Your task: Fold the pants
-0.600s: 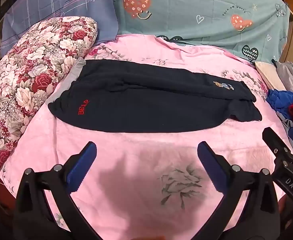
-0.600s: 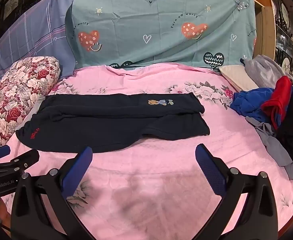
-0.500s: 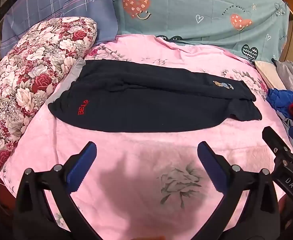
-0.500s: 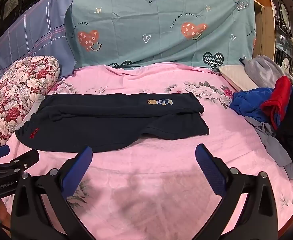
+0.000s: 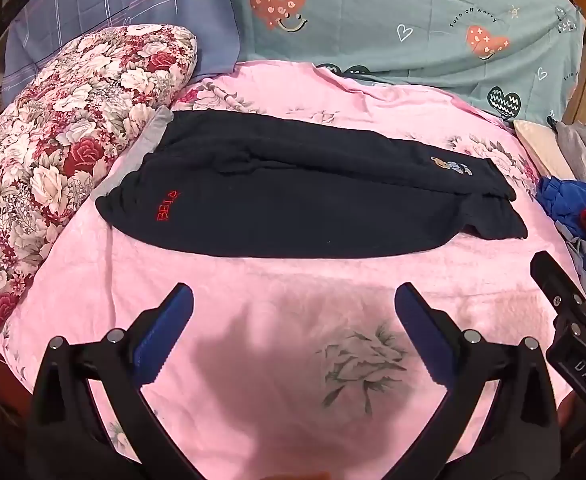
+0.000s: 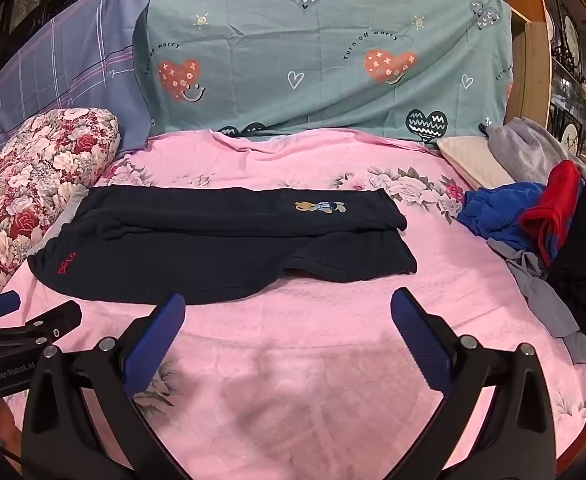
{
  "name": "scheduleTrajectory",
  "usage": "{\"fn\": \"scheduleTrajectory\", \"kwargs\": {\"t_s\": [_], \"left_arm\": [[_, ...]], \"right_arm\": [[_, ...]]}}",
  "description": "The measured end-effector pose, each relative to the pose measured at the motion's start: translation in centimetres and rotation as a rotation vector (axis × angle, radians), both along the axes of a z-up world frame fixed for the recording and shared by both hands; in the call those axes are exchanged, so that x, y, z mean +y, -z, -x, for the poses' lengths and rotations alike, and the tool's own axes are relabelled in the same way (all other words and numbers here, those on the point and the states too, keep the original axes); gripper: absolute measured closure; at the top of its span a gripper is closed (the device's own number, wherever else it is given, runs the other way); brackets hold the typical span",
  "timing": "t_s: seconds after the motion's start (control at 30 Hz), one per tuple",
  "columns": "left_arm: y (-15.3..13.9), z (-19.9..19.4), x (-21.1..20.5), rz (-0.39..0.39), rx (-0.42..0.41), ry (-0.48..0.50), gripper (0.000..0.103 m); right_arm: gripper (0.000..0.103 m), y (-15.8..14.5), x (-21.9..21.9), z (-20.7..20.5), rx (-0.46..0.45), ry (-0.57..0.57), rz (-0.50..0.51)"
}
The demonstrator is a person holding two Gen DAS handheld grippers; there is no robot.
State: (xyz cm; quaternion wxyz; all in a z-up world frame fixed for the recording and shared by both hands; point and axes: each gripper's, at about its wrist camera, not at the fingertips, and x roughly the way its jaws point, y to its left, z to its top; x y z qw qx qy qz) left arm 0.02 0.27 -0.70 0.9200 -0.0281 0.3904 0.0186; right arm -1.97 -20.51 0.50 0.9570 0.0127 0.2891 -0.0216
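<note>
Nothing is shifting: you are holding both the left hand-held gripper (image 5: 293, 334) and right hand-held gripper (image 6: 287, 336) released, empty, while the dark navy fabric pants (image 6: 221, 240) are lying half-folded at twelve o'clock on the pink floral bed (image 6: 313, 320), unfolded further.

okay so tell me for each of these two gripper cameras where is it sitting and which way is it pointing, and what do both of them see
Left wrist view: sits on the left gripper, angled down over the pink bedsheet at the dark pants; its own open jaws show, and the right gripper's tip at the right edge.
Right wrist view: sits on the right gripper, facing the same pants with a clothes pile to the right; its open jaws show, and the left gripper at the left edge.
Shared: pants, sheet, floral pillow, teal heart-print cloth.
</note>
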Motion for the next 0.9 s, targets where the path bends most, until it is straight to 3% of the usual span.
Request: {"fn": "scheduleTrajectory", "kwargs": {"t_s": [0.9], "left_arm": [[0.07,-0.20,-0.47,-0.017,-0.002,0.003,0.002]], "right_arm": [[0.001,0.17,0.54,-0.23,0.005,0.000,-0.002]]}}
